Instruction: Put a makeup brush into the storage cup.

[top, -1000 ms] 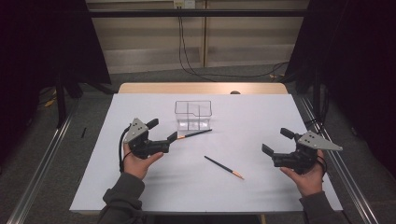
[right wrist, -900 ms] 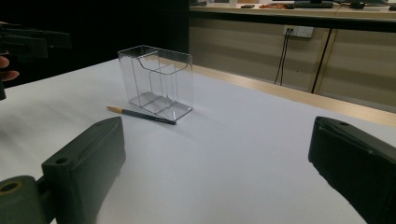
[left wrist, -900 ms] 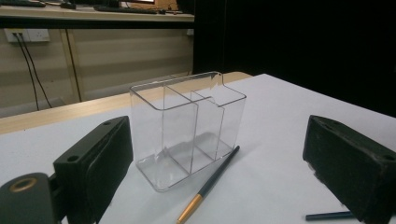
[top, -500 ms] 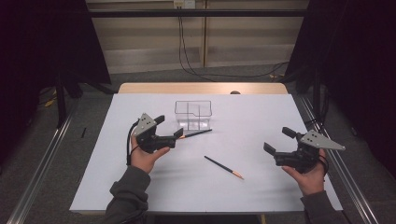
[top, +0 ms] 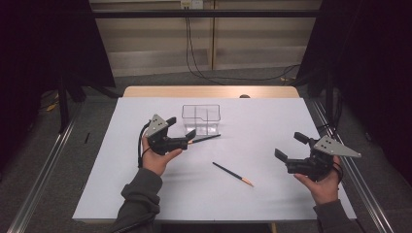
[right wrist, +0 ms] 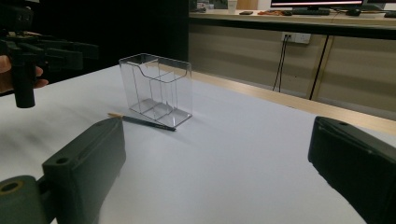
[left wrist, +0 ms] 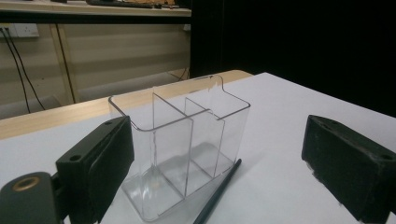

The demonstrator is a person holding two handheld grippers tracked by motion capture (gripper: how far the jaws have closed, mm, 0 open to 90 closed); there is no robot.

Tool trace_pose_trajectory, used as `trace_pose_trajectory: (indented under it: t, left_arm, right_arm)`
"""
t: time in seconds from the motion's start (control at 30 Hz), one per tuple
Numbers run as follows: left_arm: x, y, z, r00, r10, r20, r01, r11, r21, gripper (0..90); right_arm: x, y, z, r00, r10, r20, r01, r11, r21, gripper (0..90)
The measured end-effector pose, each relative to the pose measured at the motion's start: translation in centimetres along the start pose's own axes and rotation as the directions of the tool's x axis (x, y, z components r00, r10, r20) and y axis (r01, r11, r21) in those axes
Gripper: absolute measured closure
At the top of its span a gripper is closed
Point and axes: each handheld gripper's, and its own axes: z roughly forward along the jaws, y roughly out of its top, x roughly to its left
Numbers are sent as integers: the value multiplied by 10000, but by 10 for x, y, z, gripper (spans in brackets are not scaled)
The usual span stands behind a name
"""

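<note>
The thin dark pencil with a tan tip (top: 204, 139) lies flat on the white counter (top: 262, 121), just in front of the clear plastic organiser box with inner dividers (top: 201, 118), its tan end toward the left gripper (top: 180, 131). That gripper's black jaws stand wide apart and grasp nothing; in the left gripper view the box (left wrist: 182, 140) sits between them, and the pencil's dark shaft (left wrist: 217, 193) runs along the counter from the foot of the box toward the camera (whether a jaw touches the pencil cannot be told). Compared with half a second ago, the left gripper has moved forward and right, closer to the box and the pencil's tan end. The left hand (top: 158, 155) holds it from below, sleeve angled in from the bottom edge, jaws pointing right.

The right gripper (top: 291, 146) is likewise spread open and empty, held low near the counter's right edge where it was before, the right hand (top: 323, 184) beneath it. A second dark pencil with an orange tip (top: 232, 174) lies between the two hands, well apart from both.
</note>
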Motion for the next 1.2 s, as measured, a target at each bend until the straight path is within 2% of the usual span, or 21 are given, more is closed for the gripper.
trace_pose_trajectory:
  t: [0.03, 0.07, 0.1, 0.13, 0.2, 0.23, 0.3, 0.37, 0.47, 0.5, 0.57, 0.6, 0.67, 0.7, 0.9, 0.93, 0.97, 1.0, 1.03, 1.1, 1.2]
  left_arm:
    - [1, 0, 1, 9999, -72, 141, 73, 10000, -29, 92]
    - [1, 0, 2, 10000, 6, -33, -6, 10000, -8, 92]
    - [1, -1, 3, 10000, -82, 34, 82, 10000, -34, 93]
    - [4, -1, 4, 9999, 125, -17, -124, 9999, 79, 93]
    - [3, -3, 7, 10000, -45, -47, 45, 10000, 21, 93]
    - [6, -4, 8, 9999, 119, -29, -118, 9998, 184, 93]
    - [5, -5, 13, 9999, -114, -77, 115, 9999, 116, 93]
    - [7, -6, 15, 9999, 170, -1, -170, 9995, 262, 93]
    - [6, -7, 19, 10000, 38, -85, -36, 9997, 229, 93]
    - [8, -7, 20, 9997, 240, 25, -240, 9992, 305, 93]
    - [6, -7, 22, 9999, 95, -119, -92, 9996, 283, 93]
    - [7, -8, 23, 10000, 43, 1, -43, 9998, 180, 94]
    - [6, -8, 24, 10000, 45, -36, -44, 9998, 184, 96]
    - [5, -9, 25, 9999, 71, -105, -68, 9997, 228, 96]
    - [2, -12, 30, 9996, 240, 177, -250, 9980, 586, 97]
    - [1, -12, 30, 9995, 303, 96, -309, 9970, 716, 97]
    - [1, -13, 32, 9990, 397, 222, -413, 9959, 800, 97]
    - [-1, -12, 32, 9991, 375, 175, -390, 9950, 924, 97]
    - [0, -13, 32, 9986, 416, 313, -445, 9943, 967, 97]
    - [1, -12, 32, 9988, 447, 220, -471, 9911, 1247, 97]
    - [1, -13, 32, 9987, 405, 323, -444, 9904, 1306, 99]
  right_arm:
    - [0, 0, 1, 10000, 22, 47, -22, 10000, -21, 37]
    - [0, 0, 1, 10000, 22, 47, -22, 10000, -21, 37]
    - [1, -1, 1, 10000, 22, -2, -22, 10000, 28, 37]
    - [2, -1, 2, 10000, -27, -5, 27, 10000, 51, 37]
    - [2, -1, 2, 10000, -70, -71, 70, 10000, 55, 37]
    - [2, -2, 2, 10000, -61, -42, 61, 10000, 67, 37]
    - [1, -2, 2, 9999, -105, -46, 105, 9999, 89, 37]
    - [0, -2, 1, 10000, 5, -15, -5, 10000, 47, 38]
    - [-1, -3, 1, 10000, 34, 55, -34, 10000, 36, 38]
    - [-2, -3, 1, 9998, 189, 67, -189, 9998, 29, 38]
    - [-2, -3, 0, 9998, 171, 90, -172, 9998, 42, 38]
    - [-2, -3, 0, 9999, 134, 97, -134, 9999, 12, 38]
    - [-2, -3, 0, 9999, 99, 46, -99, 9999, 22, 38]
    - [-3, -3, 0, 9999, 67, 86, -67, 10000, 35, 38]
    - [-4, -3, 0, 9999, 47, 91, -47, 10000, 24, 38]
    - [-4, -3, 0, 9999, 38, 100, -38, 10000, 11, 38]
    - [-4, -3, 0, 10000, 33, 79, -33, 10000, 18, 38]
    - [-4, -3, 0, 10000, 33, 40, -33, 10000, 81, 38]
    - [-4, -4, 0, 10000, 40, 28, -40, 10000, 56, 38]
    - [-4, -4, 0, 9999, 109, 75, -110, 9999, 110, 38]
    - [-5, -5, 1, 9999, 98, 84, -99, 9999, 110, 38]
